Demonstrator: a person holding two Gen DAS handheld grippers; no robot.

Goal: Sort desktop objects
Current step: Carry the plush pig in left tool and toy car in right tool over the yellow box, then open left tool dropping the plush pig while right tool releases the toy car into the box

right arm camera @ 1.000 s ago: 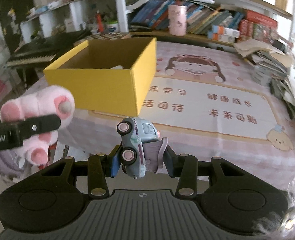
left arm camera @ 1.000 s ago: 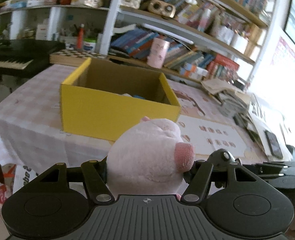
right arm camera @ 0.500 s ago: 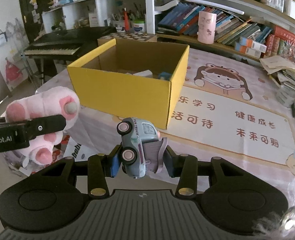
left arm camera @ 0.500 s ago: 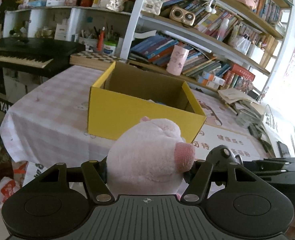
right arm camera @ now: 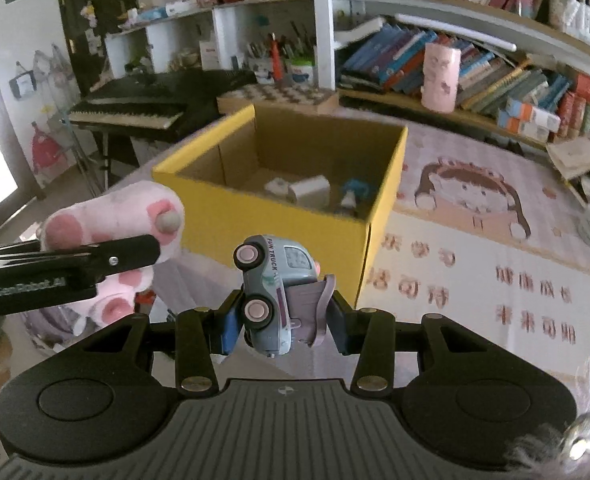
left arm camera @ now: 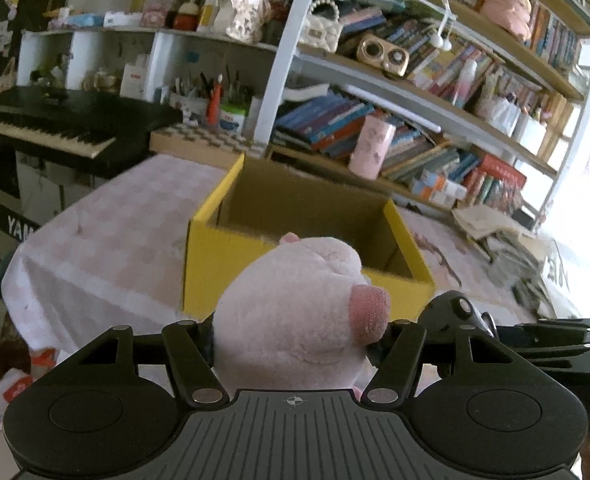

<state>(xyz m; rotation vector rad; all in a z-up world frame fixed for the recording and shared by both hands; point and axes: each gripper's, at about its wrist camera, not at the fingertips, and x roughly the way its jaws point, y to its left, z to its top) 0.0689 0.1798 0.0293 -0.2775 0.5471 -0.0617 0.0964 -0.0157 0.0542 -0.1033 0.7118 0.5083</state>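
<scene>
The left tool [left arm camera: 295, 332] pinches a pink plush toy [left arm camera: 295, 312] on both sides. The right tool [right arm camera: 281, 312] pinches a small blue toy truck [right arm camera: 273, 292], which sits tipped on its side between the pads. Both toys hang in the air, in front of the yellow box [right arm camera: 279, 216] on the counter [right arm camera: 475, 264]. The box is open on top and already has a few small things [right arm camera: 307, 190] in it.

What could go wrong? The truck is hard and smooth, and it is held crooked, so I think it could slip and fall before it is over the box. The two tools are close side by side, so they could bump if both go for the box together. The plush is soft and big, and it could catch on the box's near wall if it comes in too low.

From the left view the plush hides the pads and most of the box floor. The things in the box are too blurry to name. The near edge of the counter is hidden behind the tools.
</scene>
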